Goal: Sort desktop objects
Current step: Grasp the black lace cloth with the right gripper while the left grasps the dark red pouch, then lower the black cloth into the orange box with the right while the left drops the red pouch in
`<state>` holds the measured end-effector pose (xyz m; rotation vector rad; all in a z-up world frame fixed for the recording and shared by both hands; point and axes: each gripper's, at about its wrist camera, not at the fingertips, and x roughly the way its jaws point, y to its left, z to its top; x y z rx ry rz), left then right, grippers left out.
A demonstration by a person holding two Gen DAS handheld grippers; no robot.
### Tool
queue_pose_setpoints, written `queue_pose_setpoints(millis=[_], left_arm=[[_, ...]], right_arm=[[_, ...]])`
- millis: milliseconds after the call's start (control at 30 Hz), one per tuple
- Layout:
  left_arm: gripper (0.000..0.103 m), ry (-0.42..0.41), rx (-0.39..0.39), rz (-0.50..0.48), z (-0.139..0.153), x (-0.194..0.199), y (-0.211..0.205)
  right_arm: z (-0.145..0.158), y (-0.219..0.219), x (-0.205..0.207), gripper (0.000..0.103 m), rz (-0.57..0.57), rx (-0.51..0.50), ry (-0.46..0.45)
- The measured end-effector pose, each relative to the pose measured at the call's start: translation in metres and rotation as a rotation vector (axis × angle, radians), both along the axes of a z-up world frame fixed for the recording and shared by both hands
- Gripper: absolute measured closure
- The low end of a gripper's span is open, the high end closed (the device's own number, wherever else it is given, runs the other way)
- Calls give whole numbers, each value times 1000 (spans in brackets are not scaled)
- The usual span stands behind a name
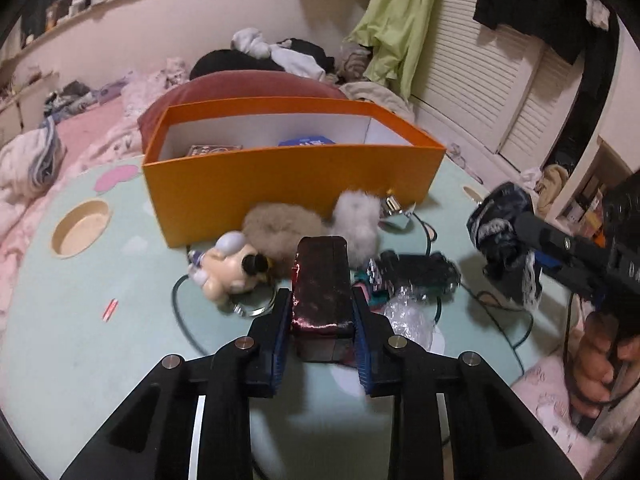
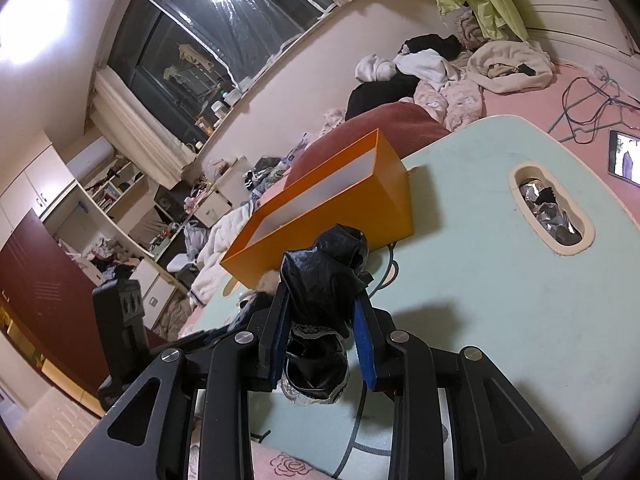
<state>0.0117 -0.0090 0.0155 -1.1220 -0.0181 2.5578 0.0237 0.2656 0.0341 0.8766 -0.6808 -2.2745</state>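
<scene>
Landmark: orange box [image 1: 292,196], open-topped, on the pale green table [image 1: 80,320].

1. Left gripper [image 1: 322,304]: jaws closed narrow on a dark red block [image 1: 320,280], pads pressing both its sides; held in front of the box.
2. Right gripper [image 2: 322,312]: jaws clamped on a crumpled black bag [image 2: 324,276], held in front of the box's near corner and clear of the table.
3. Inside the box: a brown pack [image 1: 214,150] and a blue pack [image 1: 306,142].
4. Against the box's front wall: tan pompom [image 1: 280,222], white pompom [image 1: 356,220], plush toy [image 1: 228,266].
5. Right of the toy, further from the box: black tangle [image 1: 420,270], clear wrap [image 1: 408,316].
</scene>
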Motion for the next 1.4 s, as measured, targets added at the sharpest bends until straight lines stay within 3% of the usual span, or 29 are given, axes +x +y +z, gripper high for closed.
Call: queue_pose_setpoints(millis=[133, 333, 467, 633, 833, 1000, 1033, 1067, 1100, 1133, 1200, 1233, 1333, 1400], left_arm=[[77, 36, -2, 24, -3, 21, -5], [77, 141, 118, 80, 9, 60, -37], [77, 176, 142, 89, 21, 61, -43], [77, 198, 191, 88, 39, 41, -42], [77, 221, 166, 72, 68, -11, -31], [76, 199, 152, 122, 71, -56, -28], [65, 180, 156, 141, 65, -64, -29], [43, 137, 155, 158, 54, -72, -30], [37, 105, 145, 164, 46, -76, -30], [34, 79, 131, 170, 37, -78, -30], [33, 64, 107, 157, 25, -75, -27], [31, 105, 76, 147, 25, -70, -23], [30, 111, -1, 138, 27, -66, -16], [30, 118, 30, 129, 36, -62, -18]], right_arm=[[0, 0, 1, 73, 0, 1, 0], [2, 0, 3, 73, 7, 2, 8], [7, -6, 2, 73, 27, 25, 22], [24, -23, -10, 73, 68, 55, 68], [67, -56, -51, 73, 69, 115, 173], [66, -78, -99, 69, 39, 167, 125], [61, -79, -105, 62, 29, 176, 101], [53, -79, -112, 57, 20, 187, 59], [42, -78, -118, 44, 7, 201, 9], [30, -76, -121, 41, -13, 222, -47], [28, -73, -109, 35, -49, 263, 32], [29, -73, -101, 33, -53, 304, 71], [32, -80, -87, 32, -30, 400, 128], [35, -77, -86, 32, -32, 393, 122]])
